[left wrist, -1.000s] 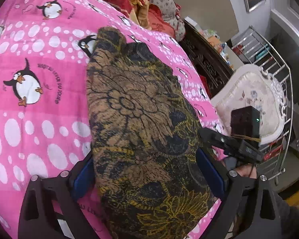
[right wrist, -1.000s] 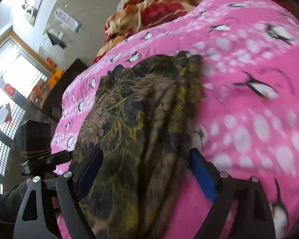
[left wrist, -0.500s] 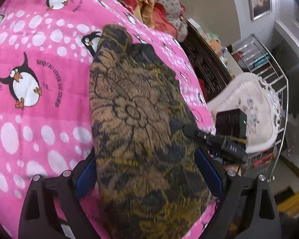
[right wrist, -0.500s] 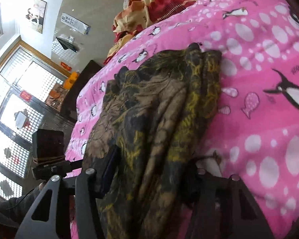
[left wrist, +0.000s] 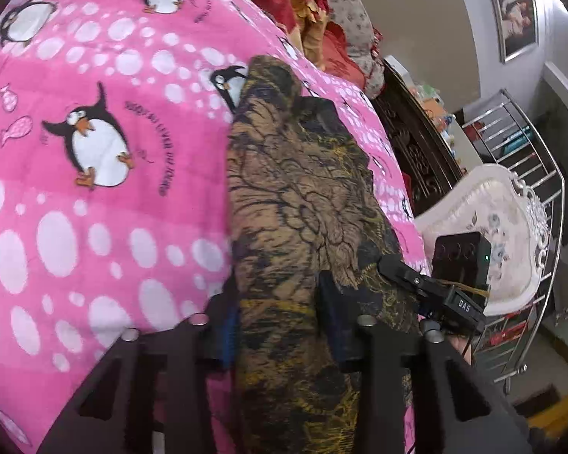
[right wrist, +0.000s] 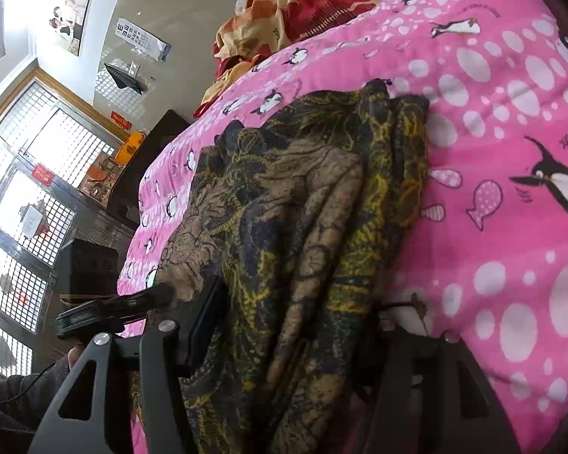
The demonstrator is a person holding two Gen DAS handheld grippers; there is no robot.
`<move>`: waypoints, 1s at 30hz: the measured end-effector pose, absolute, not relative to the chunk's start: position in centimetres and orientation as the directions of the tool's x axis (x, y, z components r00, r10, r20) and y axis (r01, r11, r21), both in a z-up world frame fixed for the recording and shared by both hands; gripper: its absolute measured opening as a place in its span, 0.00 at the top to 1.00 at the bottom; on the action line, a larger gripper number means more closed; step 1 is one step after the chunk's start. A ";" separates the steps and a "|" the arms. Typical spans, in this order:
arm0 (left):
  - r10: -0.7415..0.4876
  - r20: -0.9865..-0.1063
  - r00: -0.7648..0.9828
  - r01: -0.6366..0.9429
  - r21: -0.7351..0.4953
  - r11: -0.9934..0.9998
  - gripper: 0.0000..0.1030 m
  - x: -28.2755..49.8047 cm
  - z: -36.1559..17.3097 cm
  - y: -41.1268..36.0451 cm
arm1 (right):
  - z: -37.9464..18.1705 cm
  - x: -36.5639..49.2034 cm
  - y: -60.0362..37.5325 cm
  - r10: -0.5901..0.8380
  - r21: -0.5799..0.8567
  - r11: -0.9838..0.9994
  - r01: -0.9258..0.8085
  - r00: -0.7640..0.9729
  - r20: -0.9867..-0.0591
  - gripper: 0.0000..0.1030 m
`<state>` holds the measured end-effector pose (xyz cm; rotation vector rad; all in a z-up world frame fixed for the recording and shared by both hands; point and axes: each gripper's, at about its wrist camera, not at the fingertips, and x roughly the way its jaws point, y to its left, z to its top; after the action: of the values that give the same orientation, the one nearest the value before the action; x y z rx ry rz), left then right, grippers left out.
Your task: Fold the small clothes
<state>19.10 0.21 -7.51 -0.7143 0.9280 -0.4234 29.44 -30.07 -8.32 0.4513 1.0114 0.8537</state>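
Pink penguin bedspread [left wrist: 94, 227], barred windows [right wrist: 26, 189] (bright), white ornate chair [left wrist: 503, 227].

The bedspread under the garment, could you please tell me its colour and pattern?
The bedspread is bright pink with white dots, penguins and small fish, clearest in the left wrist view.

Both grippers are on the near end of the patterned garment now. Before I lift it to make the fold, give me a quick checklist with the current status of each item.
1. Left gripper on the garment: jaws closing, cloth bunched between them: ok.
2. Right gripper on the garment's near end: jaws easing open a little, thick folds between them; firm hold: cannot tell.
3. Pink penguin blanket caught in either grip: cannot tell.
4. Garment's far end lying flat on the blanket: ok.
5. Grippers clear of each other: close together, contact cannot tell.
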 end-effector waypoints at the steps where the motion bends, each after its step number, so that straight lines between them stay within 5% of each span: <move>1: -0.600 -0.584 0.547 0.027 -0.704 0.710 0.93 19.0 -7.4 0.0 | -8.3 29.4 -30.0 0.795 0.684 0.605 -0.408 0.258 -0.549 0.41; 7: -0.512 -0.637 0.577 0.070 -0.586 0.808 1.00 18.1 -4.9 -1.5 | -8.2 29.1 -30.3 0.792 0.698 0.610 -0.375 0.245 -0.560 0.67; 14: -0.496 -0.628 0.599 0.072 -0.575 0.815 1.00 16.5 -3.8 1.9 | -9.0 28.4 -29.2 0.820 0.789 0.567 -0.236 0.245 -0.517 0.70; 26: -0.438 -0.621 0.650 -0.049 -0.609 0.791 1.00 12.5 -5.6 13.2 | -10.2 26.9 -16.0 0.880 0.821 0.472 -0.320 0.110 -0.463 0.72; 30: -0.468 -0.620 0.629 -0.068 -0.644 0.762 0.87 13.2 -7.0 13.1 | -10.1 26.4 -16.0 0.871 0.799 0.489 -0.350 0.143 -0.471 0.71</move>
<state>13.23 13.08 -7.04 -0.6841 0.8742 -0.2506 26.42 -16.04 -10.06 0.5869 1.0942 0.9562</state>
